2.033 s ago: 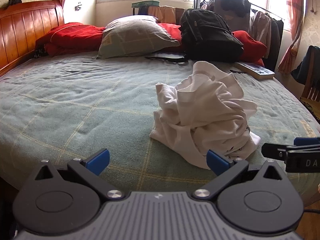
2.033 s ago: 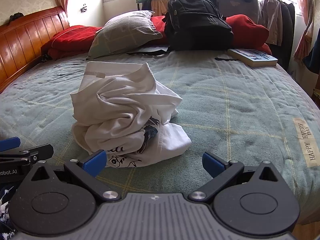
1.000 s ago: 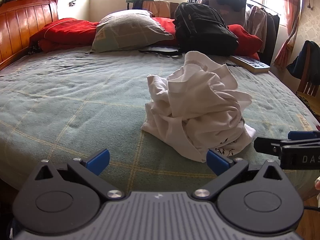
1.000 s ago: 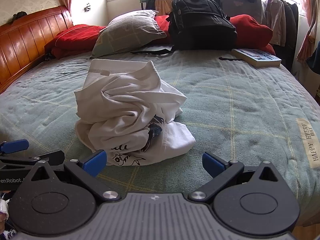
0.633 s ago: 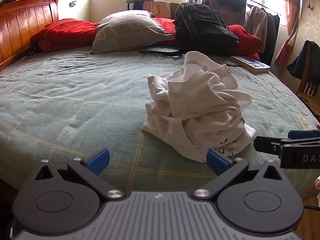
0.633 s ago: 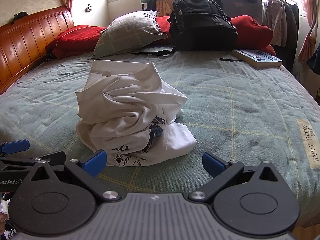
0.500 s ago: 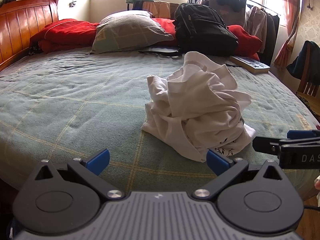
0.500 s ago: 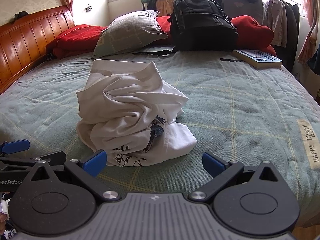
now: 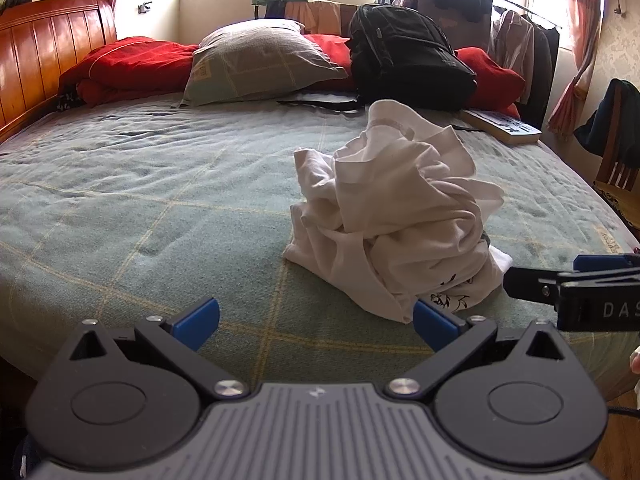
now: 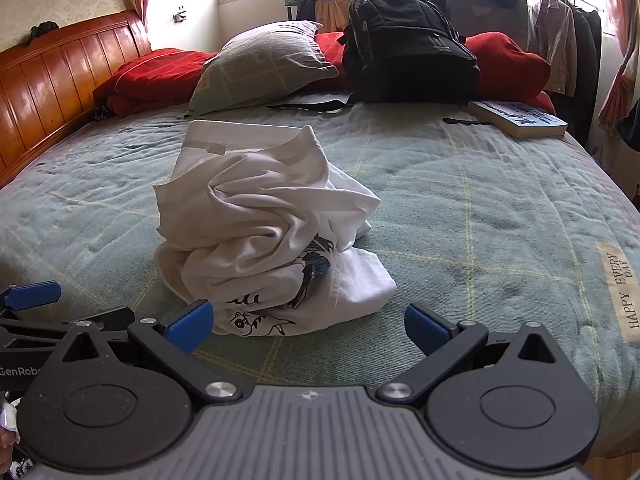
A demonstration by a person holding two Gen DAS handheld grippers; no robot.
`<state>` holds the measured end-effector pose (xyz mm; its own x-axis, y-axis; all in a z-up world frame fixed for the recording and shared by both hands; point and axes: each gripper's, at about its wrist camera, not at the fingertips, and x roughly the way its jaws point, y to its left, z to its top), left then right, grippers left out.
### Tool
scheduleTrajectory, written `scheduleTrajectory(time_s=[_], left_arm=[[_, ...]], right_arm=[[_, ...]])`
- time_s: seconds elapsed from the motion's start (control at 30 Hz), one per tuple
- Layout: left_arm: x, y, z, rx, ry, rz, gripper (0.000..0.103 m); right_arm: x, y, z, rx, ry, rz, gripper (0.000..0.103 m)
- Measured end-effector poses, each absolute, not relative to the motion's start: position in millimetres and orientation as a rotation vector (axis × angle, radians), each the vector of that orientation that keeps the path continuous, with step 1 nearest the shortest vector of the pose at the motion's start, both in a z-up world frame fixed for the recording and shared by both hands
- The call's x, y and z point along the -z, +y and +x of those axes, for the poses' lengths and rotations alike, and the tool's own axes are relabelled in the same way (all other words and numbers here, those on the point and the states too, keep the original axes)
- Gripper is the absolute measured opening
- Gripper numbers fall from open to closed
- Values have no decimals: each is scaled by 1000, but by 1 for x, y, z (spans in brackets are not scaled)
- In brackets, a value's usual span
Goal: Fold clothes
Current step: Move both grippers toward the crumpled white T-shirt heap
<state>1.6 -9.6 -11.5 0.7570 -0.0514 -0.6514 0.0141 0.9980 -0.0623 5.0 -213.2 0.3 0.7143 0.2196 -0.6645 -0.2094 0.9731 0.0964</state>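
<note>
A crumpled white T-shirt (image 9: pixel 400 216) with a black printed drawing sits in a heap on the green checked bedspread (image 9: pixel 160 200). In the right wrist view the same T-shirt (image 10: pixel 264 232) lies left of centre, just beyond the fingers. My left gripper (image 9: pixel 316 320) is open and empty, hovering near the bed's front edge with the heap ahead to its right. My right gripper (image 10: pixel 306 322) is open and empty too, its left fingertip close to the shirt's printed hem. Each gripper shows at the edge of the other's view.
Further back on the bed lie a grey-green pillow (image 9: pixel 256 64), red bedding (image 9: pixel 132 64), a black backpack (image 9: pixel 408 60) and a book (image 9: pixel 500 126). A wooden headboard (image 9: pixel 44 52) is on the left, a clothes rack (image 9: pixel 520 44) and a chair (image 9: pixel 616 152) on the right.
Both grippers drifted slightly toward the shirt heap over two seconds and have been almost still for the last half second. Both stayed open; the shirt has not moved.
</note>
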Motion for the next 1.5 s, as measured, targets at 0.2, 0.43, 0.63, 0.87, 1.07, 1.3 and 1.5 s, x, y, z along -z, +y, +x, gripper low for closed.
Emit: scheduleTrajectory(time_s=[0.2,0.43,0.63,0.87,1.07,1.3,1.5], left_arm=[[13,-9,3,40,716,-58,102],[16,-6,7,62,723,-88,102],[20,-4,13,66,736,-101,102],[22,-7,21,64,744,-57,102],[21,-4,28,91,715,-31,102],[19,-4,40,139,675,35,102],[22,1,52,165,719,36,102]], right_arm=[[0,-213,7,-236,743,13,103],[3,-212,12,-243,752,14,103],[6,-216,19,-245,763,16,103],[9,-218,29,-267,764,11,103],[10,-220,39,-358,732,-17,103],[14,-223,54,-431,733,-101,103],[18,-232,67,-502,723,-127,103]])
